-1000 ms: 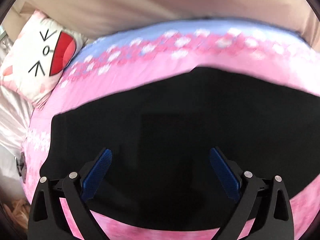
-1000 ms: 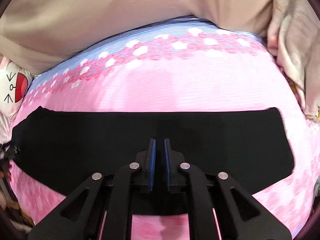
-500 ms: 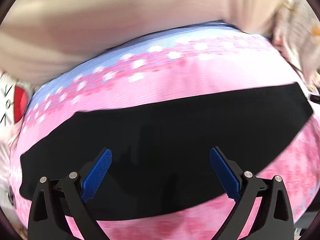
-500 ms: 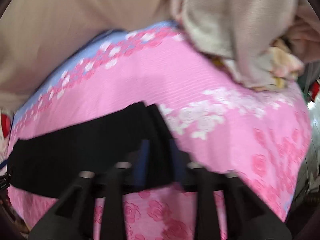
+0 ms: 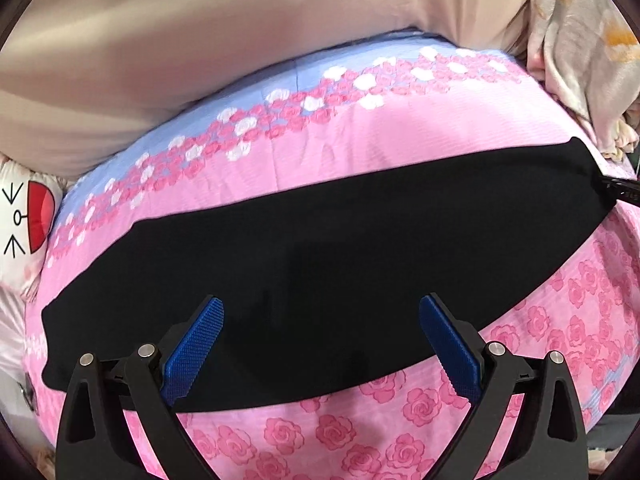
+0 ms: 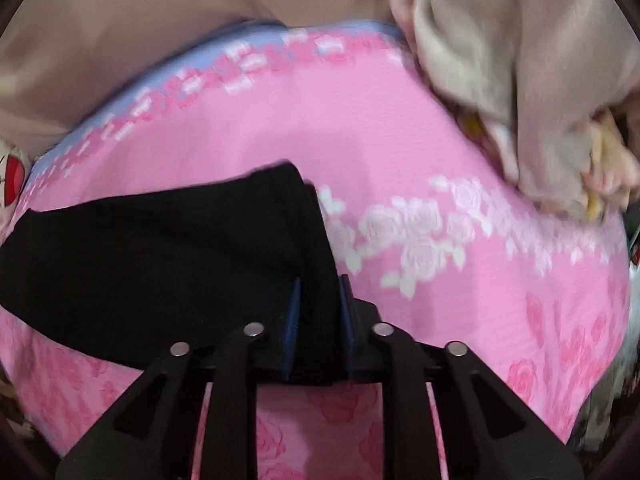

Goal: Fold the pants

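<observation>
black pants (image 5: 320,248), pink rose-print bedspread (image 5: 400,148), blue-padded tongs (image 5: 320,344)

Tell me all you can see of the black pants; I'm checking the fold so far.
The black pants lie as one long, flat band across the pink rose bedspread, plain matte cloth with no visible detail. The right gripper is closed on their right end; the left gripper hovers open over the middle.

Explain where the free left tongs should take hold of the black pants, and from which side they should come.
Grip the far-left end of the black pants, coming in from the left, jaws straddling the flat edge. The pants lie as one long flat band across the pink bedspread. The right tongs already pinch the right end, and the left tongs hover open above the middle.
</observation>
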### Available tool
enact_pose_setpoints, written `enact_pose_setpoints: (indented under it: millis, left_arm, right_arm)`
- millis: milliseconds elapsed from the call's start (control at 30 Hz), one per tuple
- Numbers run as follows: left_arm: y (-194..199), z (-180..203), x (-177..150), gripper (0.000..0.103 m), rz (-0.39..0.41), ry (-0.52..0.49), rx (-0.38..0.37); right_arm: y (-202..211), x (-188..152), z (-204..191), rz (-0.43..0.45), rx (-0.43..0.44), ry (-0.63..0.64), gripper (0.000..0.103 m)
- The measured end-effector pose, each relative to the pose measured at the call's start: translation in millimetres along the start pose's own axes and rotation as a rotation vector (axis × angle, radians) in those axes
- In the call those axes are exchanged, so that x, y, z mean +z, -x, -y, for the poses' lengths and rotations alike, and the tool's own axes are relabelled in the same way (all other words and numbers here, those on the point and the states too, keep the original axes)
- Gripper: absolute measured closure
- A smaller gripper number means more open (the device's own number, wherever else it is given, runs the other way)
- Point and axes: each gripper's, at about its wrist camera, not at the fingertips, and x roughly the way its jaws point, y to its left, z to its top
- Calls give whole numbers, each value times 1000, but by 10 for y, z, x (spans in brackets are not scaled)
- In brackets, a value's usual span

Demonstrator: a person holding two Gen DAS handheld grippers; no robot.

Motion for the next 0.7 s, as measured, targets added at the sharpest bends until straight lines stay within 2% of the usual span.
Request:
enact_pose_setpoints:
  millis: [33,100,200,233,333,367,400,500,600,667,700]
  left_arm:
    - [1,4,2,6,-1,2,2]
    - [30,7,-1,6,11,12,-8]
    - [3,39,-31,6,-2,15,-15]
    - [-6,49,-36,6,-6,13,-15]
    - [-6,121,-48,6,-12,-1,-14]
    - [11,152,-50,6,-9,-9,-13]
    - [19,171,-52,6,-8,-15,-14]
    - [88,195,-70,6,5,-25,0]
    - [154,131,-127,6,17,4,-1]
    - [154,90,-176,6,10,25,-4]
    - [149,67,-208,6,4,35,-8]
  right_arm:
    - [41,18,8,2,-3,-18,67]
    - [238,60,68,71,14,-74,67]
    - [322,228,76,117,89,-117,66]
    - [276,301,51,117,102,-109,66]
    - [-111,520,-135,69,61,0,68]
    - [-324,557,-178,36,-11,61,68]
    - [-442,571,-150,23,-24,66,66]
    - [-335,618,57,52,22,-82,64]
    - [-80,410,115,75,8,-102,56]
    - [25,181,159,58,8,-129,40]
    - [42,84,193,51,16,-153,28]
